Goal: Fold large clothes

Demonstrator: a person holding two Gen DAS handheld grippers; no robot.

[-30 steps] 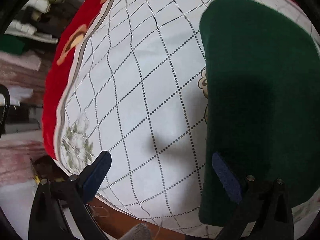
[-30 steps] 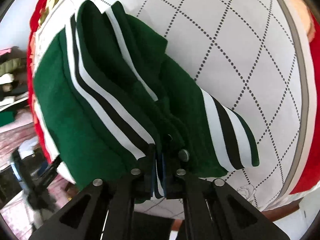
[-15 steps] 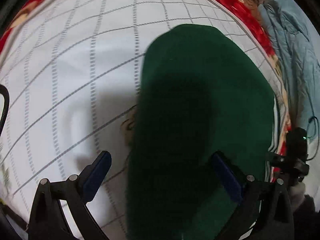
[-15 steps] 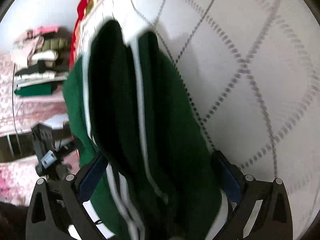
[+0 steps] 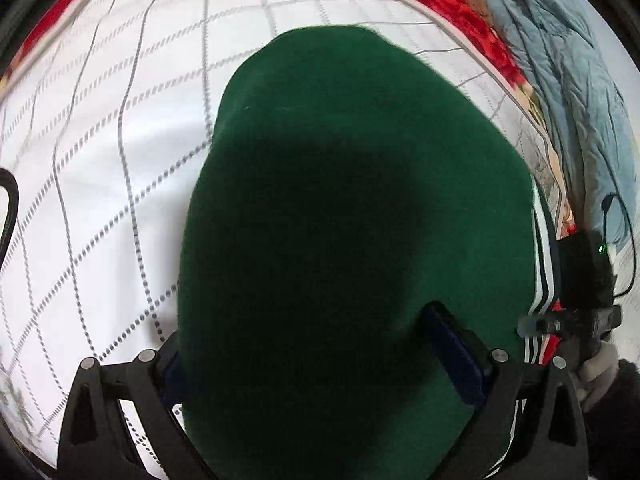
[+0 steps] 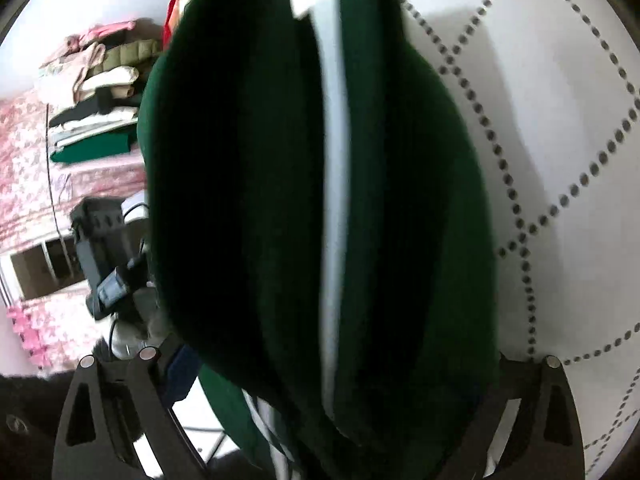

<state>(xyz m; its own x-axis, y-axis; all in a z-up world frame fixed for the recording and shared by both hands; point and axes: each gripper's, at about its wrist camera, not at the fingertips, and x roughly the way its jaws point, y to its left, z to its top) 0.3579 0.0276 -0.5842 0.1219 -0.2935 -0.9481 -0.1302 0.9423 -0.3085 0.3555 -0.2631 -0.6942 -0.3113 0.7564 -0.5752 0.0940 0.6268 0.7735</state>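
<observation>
A dark green garment (image 5: pixel 360 220) with white and black stripes lies folded on a white quilted bedspread (image 5: pixel 100 160). My left gripper (image 5: pixel 320 364) is open, its jaws wide apart astride the garment's near end, which covers the left pad. In the right wrist view the same garment (image 6: pixel 360 220) fills the middle, with a white stripe (image 6: pixel 332 200) running down it. My right gripper (image 6: pixel 324 376) is open, its jaws spread on either side of the folded edge. The right gripper also shows at the right edge of the left wrist view (image 5: pixel 580 300).
The bedspread has a red floral border (image 5: pixel 440 0). A light blue quilted jacket (image 5: pixel 580 100) lies at the far right. A stack of folded clothes (image 6: pixel 100 92) sits on a pink patterned surface (image 6: pixel 40 168) to the left of the bed.
My right gripper was shut on the garment's striped edge a second ago; it has let go and opened. My left gripper has swung right, from the bare bedspread over the green garment.
</observation>
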